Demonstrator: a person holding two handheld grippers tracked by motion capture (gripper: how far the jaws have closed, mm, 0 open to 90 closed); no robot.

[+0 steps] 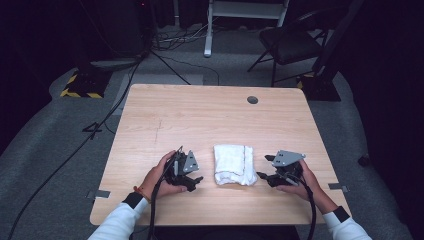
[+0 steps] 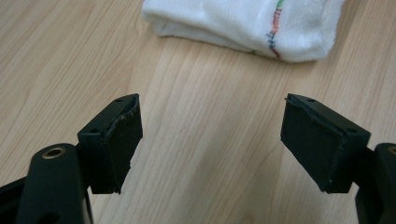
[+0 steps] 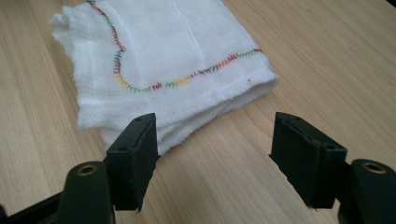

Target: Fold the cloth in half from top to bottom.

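Cloth lies folded between 2 released grippers, left gripper and right gripper; approach low, pinch all layers at the edge.

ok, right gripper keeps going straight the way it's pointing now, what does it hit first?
Most likely the folded white cloth. The right gripper has its jaws open with nothing between them, and the cloth's near corner lies just ahead, off toward one jaw, on the bare table. Depth is hard to judge, so it might graze the table first.
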